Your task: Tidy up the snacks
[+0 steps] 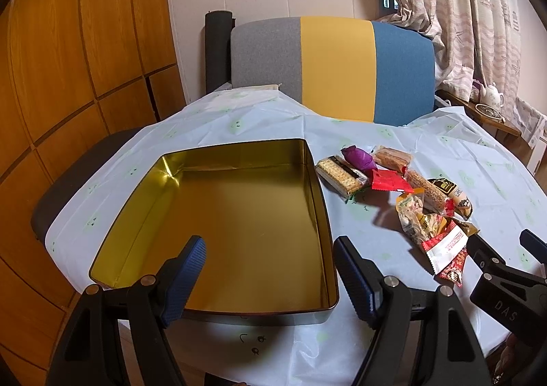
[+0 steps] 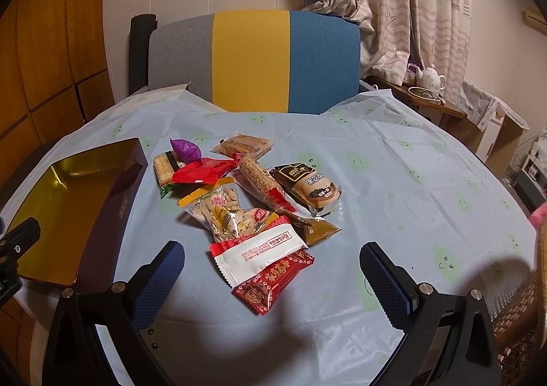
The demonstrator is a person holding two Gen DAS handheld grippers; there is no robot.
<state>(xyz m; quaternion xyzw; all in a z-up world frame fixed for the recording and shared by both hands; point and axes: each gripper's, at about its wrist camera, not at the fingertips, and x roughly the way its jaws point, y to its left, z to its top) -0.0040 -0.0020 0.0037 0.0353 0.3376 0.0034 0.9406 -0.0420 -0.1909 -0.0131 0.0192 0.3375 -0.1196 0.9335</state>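
Left tool [image 1: 270,263] hangs over the near edge of the gold-lined tin [image 1: 218,225], its 2 blue-padded fingers [image 1: 186,270] spread wide with nothing between them; the tin sits open on the desk [image 1: 444,153], which is draped in a pale blue cloth with small green faces. The tin's inside holds nothing. Right tool [image 2: 273,273] is low over the desk at the near end of the snack pile, fingers [image 2: 386,280] likewise wide apart and gripping nothing. Between its fingers, a white-and-red KISS wrapper [image 2: 259,254] lies partly on top of a dark red sachet with gold print [image 2: 270,287]. Just behind these sits a clear bag of pale seeds [image 2: 222,211], then an olive-brown packet [image 2: 318,229]. Further back: a sesame-coated bar in clear wrap [image 2: 259,177], a brown and cream wrapped cake [image 2: 307,186], a red foil packet [image 2: 201,170], a cracker pack [image 2: 164,167], a purple twist-wrapped sweet [image 2: 186,148] and a clear pack of brown biscuits [image 2: 244,145]. All snacks lie on the cloth to the right of the tin, touching or overlapping one another, none in the tin. Beyond the desk stands a chair back in 3 stripes, grey, yellow, blue [image 2: 253,61]. A white teapot [image 2: 430,78] sits on a side shelf by the patterned curtain [image 2: 410,3].
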